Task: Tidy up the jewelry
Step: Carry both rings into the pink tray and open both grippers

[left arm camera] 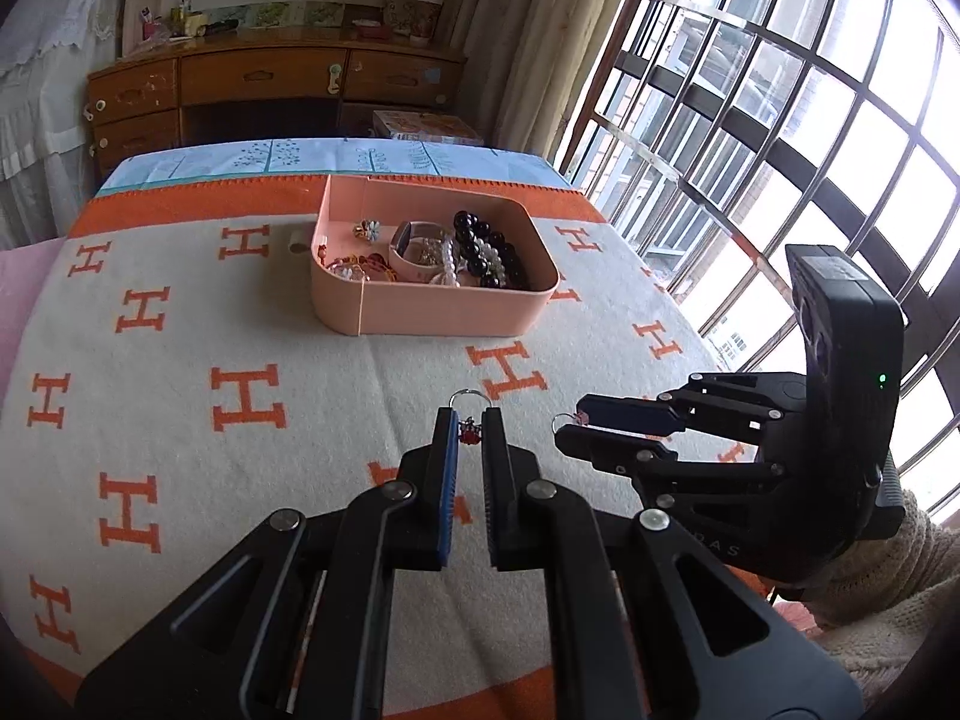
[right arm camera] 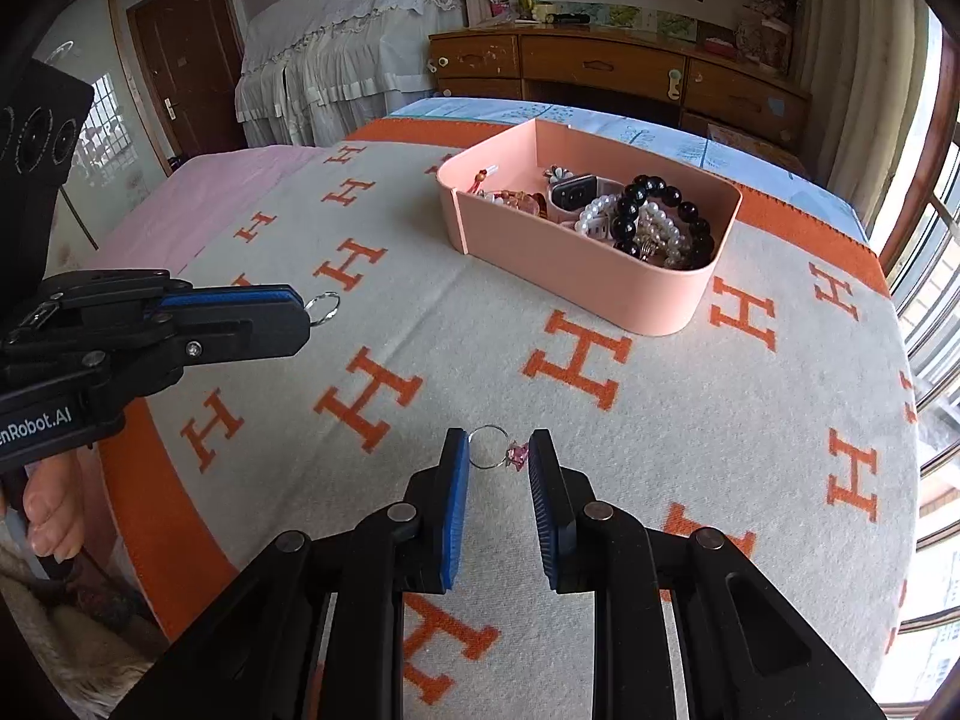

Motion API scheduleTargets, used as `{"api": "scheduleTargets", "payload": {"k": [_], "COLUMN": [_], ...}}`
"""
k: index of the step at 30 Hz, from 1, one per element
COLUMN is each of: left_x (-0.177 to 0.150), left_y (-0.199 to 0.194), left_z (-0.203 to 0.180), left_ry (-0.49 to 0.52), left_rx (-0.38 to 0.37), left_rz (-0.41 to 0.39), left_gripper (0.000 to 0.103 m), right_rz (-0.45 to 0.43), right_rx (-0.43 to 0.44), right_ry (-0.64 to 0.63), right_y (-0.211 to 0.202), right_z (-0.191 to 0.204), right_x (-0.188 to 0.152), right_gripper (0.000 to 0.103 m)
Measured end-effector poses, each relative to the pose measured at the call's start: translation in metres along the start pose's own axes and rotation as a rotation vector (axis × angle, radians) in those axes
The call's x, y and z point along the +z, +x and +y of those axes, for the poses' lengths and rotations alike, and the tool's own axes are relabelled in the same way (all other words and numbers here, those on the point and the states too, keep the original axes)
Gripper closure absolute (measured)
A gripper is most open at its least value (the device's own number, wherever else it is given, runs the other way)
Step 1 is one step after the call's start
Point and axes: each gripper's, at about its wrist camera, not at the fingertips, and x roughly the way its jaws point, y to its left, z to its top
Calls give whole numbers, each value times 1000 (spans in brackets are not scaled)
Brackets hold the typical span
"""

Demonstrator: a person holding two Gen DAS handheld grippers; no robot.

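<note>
A pink box [left arm camera: 456,315] [right arm camera: 600,282] holds black and pearl bead bracelets, a watch and small trinkets. My left gripper [left arm camera: 471,420] is shut on a silver ring with a red charm [left arm camera: 469,429]; the ring sticks out past its fingertips in the right wrist view [right arm camera: 324,306]. My right gripper [right arm camera: 497,444] is shut on a silver ring with a pink charm [right arm camera: 498,455], held crosswise between its pads; it shows in the left wrist view [left arm camera: 567,422]. Both hover above the blanket, in front of the box.
An orange and grey H-patterned blanket [left arm camera: 240,396] covers the bed. A wooden dresser [left arm camera: 264,84] stands behind it. A barred window [left arm camera: 780,120] is on the right. A covered bed [right arm camera: 336,48] and a door [right arm camera: 180,60] are at the far left.
</note>
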Motion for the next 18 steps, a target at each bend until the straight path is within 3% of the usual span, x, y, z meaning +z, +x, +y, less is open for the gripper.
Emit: {"api": "scheduleTargets", "payload": {"k": [6, 11, 18], "left_x": [72, 127, 169], "left_y": [-12, -5, 34], "left_z": [5, 8, 22], "left_ry": [-6, 8, 7], "left_rx": [30, 90, 163], "left_rz": [-54, -84, -58], "left_gripper": [97, 97, 97], "right_rz": [-124, -189, -156], "right_rx": [-21, -51, -98], "right_ry": [67, 123, 164], "right_y": [-44, -56, -30], "right_z": [-16, -30, -48], "right_x": [63, 122, 175], "right_gripper": [83, 83, 83]}}
